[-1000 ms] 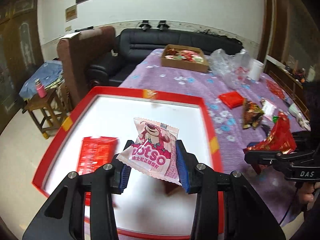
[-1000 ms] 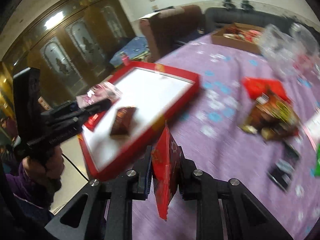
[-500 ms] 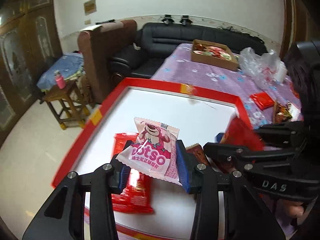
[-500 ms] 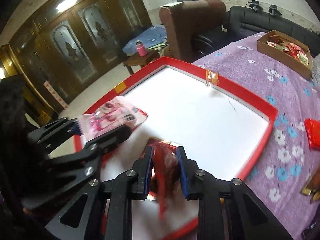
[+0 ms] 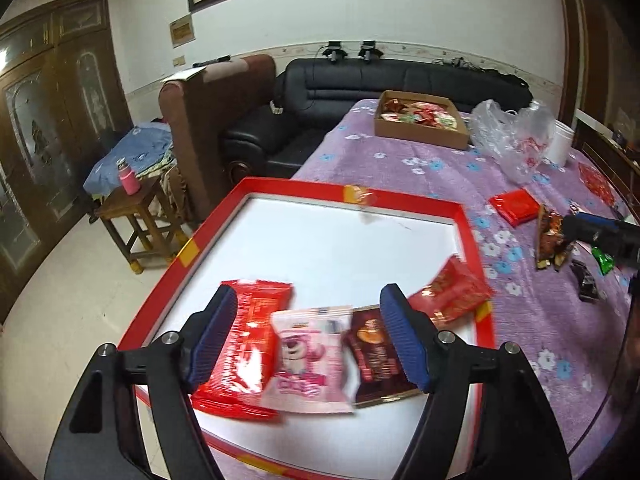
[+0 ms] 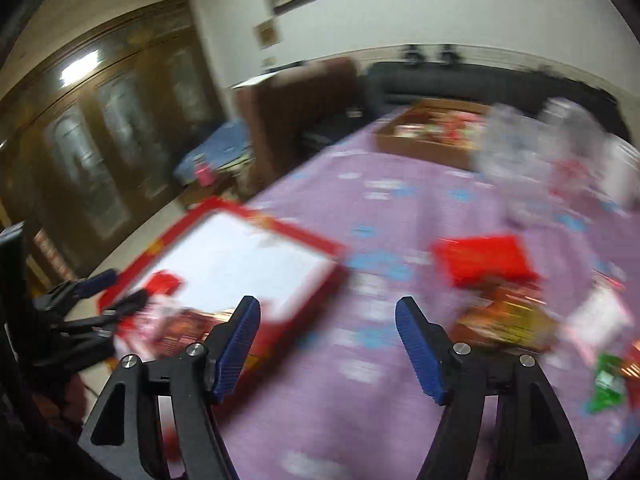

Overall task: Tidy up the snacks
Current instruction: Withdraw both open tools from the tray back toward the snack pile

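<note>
My left gripper is open above the near end of the red-rimmed white tray. In the tray lie a red packet, a pink bear packet, a dark brown packet and a red packet by the right rim. My right gripper is open and empty over the purple flowered cloth, right of the tray. Its view is blurred. Loose snacks lie on the cloth: a red packet and a dark orange packet.
A cardboard box of snacks and a clear plastic bag sit at the table's far end. A black sofa, a brown armchair and a wooden stool stand to the left beyond the table.
My left gripper opened and the pink bear packet now lies in the tray. My right gripper let go of its red packet in the tray and swung right over the cloth.
</note>
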A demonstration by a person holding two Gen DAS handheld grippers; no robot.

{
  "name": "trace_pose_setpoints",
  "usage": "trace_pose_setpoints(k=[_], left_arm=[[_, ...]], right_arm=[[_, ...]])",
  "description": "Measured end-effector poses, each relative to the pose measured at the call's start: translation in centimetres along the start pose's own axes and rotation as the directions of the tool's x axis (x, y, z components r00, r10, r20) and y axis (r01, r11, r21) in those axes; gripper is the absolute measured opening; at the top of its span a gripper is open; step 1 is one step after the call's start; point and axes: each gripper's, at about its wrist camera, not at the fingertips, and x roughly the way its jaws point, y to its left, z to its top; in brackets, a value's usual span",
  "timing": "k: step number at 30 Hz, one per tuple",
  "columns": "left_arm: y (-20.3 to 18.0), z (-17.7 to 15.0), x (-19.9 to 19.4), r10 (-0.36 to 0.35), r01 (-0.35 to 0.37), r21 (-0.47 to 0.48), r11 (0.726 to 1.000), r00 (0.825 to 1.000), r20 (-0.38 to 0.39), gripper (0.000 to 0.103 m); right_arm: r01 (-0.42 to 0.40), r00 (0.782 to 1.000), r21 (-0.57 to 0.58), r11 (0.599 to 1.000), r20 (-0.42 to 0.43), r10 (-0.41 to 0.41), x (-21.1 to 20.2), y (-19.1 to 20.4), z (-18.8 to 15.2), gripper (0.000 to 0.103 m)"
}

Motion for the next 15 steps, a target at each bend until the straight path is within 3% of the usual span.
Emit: trace_pose_setpoints(k=[4, 7, 10, 12, 15], left_arm=[[-2.6, 0.3, -0.8, -0.040, 0.040, 0.054, 0.998, 0.999, 0.003, 0.076], [-5.5, 0.4, -1.3, -0.089, 0.089, 0.123, 0.988, 0.996, -0.005, 0.076], [-9.0, 0.4, -1.9, -0.152, 0.153, 0.206, 0.967, 0.988, -0.023, 0.076], [-11.5, 0.5, -2.1, -0.202, 0.209, 0.251, 0.945, 0.978, -0.052, 0.076], [-15.0, 0.6, -1.7, -0.281, 0.307, 0.297, 0.904, 0.951, -0.128, 0.076]], right_arm=[[0.134, 0.991, 0.089, 0.987, 0.007, -0.135, -3.6, -7.4, -0.8, 0.072], [0.295, 0.955, 0.110, 0.949, 0.000, -0.297, -6.7, -13.4, -1.8, 0.072], [0.440, 0.898, 0.115, 0.890, -0.040, -0.439, -8.3, -18.3, -3.2, 0.072], [0.475, 0.880, 0.110, 0.873, -0.084, -0.468, -8.8, -21.1, -4.1, 0.072], [0.459, 0.884, 0.071, 0.885, -0.132, -0.448, -8.9, -23.3, -5.3, 0.073]])
